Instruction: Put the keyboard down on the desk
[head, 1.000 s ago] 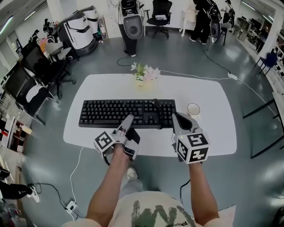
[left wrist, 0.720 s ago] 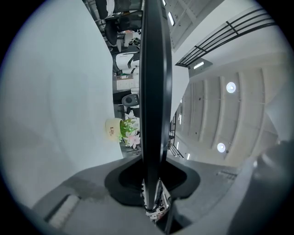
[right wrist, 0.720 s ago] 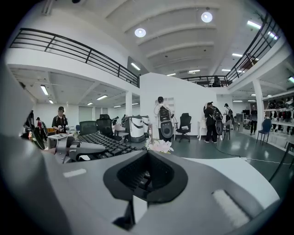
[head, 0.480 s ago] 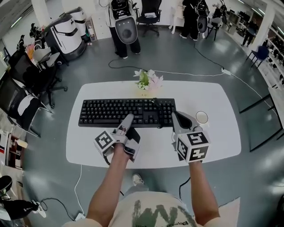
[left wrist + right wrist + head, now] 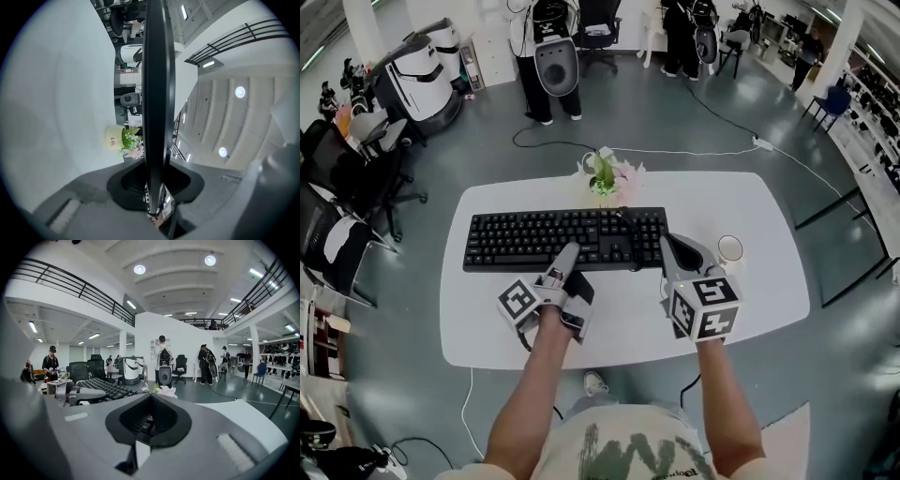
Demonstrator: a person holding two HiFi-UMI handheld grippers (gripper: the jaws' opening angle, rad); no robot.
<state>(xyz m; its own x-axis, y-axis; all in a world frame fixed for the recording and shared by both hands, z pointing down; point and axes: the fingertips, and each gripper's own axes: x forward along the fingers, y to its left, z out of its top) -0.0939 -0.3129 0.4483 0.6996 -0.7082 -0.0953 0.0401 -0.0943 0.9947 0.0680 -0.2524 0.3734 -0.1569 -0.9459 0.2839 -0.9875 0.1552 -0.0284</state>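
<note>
From above, a black keyboard (image 5: 534,240) lies across the white table (image 5: 750,216). Only its own camera shows the left claw (image 5: 569,251) clamping the keyboard's edge. The right claw (image 5: 668,244) seems nearly closed and empty.

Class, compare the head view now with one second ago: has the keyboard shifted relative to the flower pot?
Yes. The keyboard has moved toward the flower pot at the far edge of the desk: the gap between them has narrowed.
</note>
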